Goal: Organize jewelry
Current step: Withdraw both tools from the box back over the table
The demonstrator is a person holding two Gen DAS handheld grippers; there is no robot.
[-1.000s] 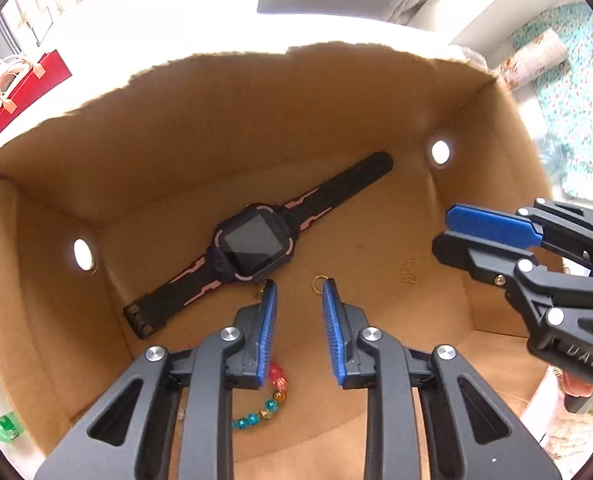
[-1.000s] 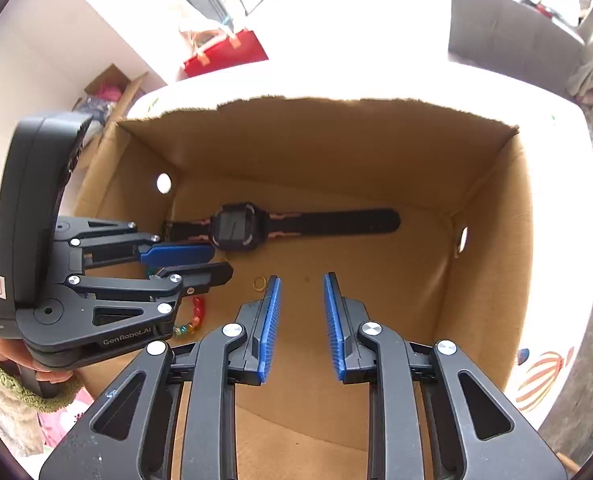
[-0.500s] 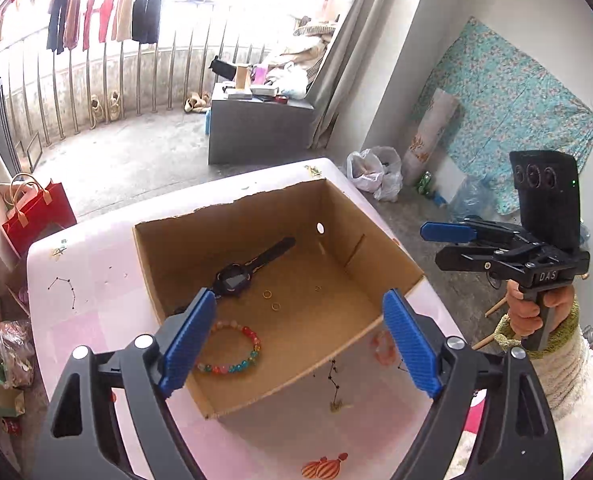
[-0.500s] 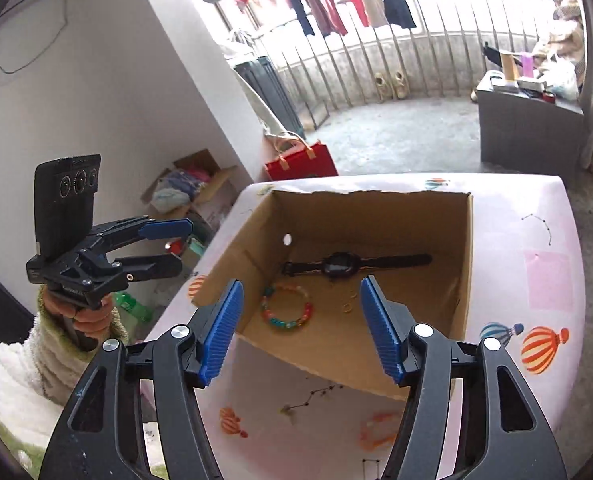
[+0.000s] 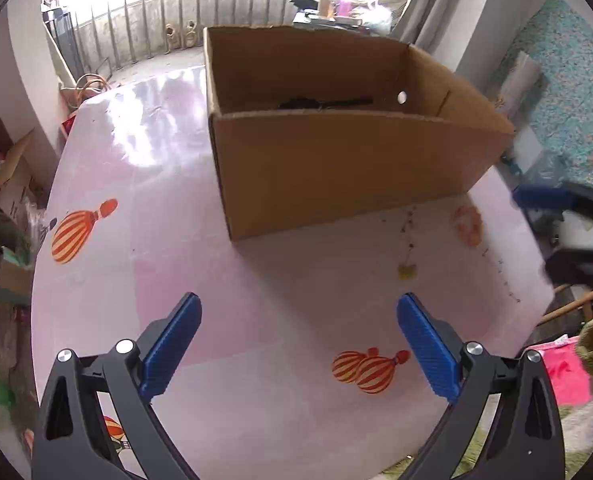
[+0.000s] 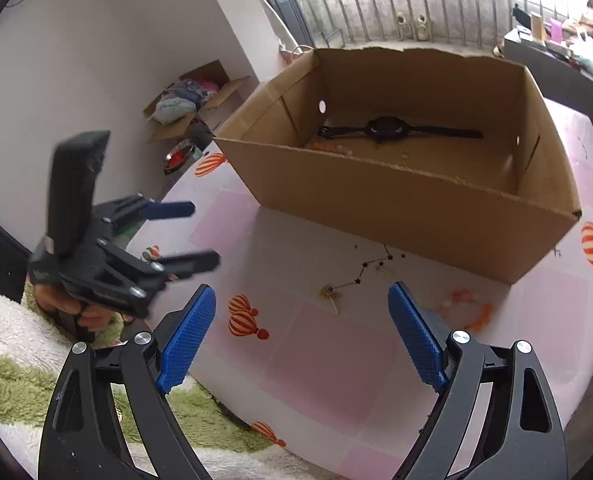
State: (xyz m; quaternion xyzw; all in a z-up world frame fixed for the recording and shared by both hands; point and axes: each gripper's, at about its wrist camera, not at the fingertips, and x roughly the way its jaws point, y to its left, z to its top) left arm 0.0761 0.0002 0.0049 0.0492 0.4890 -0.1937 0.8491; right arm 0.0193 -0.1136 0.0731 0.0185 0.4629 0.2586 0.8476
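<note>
A cardboard box (image 5: 336,160) (image 6: 416,200) stands on the pink table. Inside it lie a black watch (image 6: 388,130), part of a bead bracelet (image 6: 330,148) and a small gold ring (image 6: 404,155). In the left wrist view only a dark sliver of the watch (image 5: 320,103) shows over the rim. My left gripper (image 5: 299,344) is open and empty, low over the table in front of the box; it also shows in the right wrist view (image 6: 184,236). My right gripper (image 6: 302,340) is open and empty at the table's near edge; it shows blurred in the left wrist view (image 5: 564,228).
A gold pendant necklace (image 6: 332,294) (image 5: 407,270) and an orange-pink bead bracelet (image 6: 466,308) (image 5: 467,224) lie on the table (image 6: 336,360) in front of the box. Green and white rugs lie below the table edge. Open boxes of clutter stand on the floor at left.
Both grippers have pulled back out of the box and down to table level in front of it, and both have opened wide. The jewelry in the box has stayed put.
</note>
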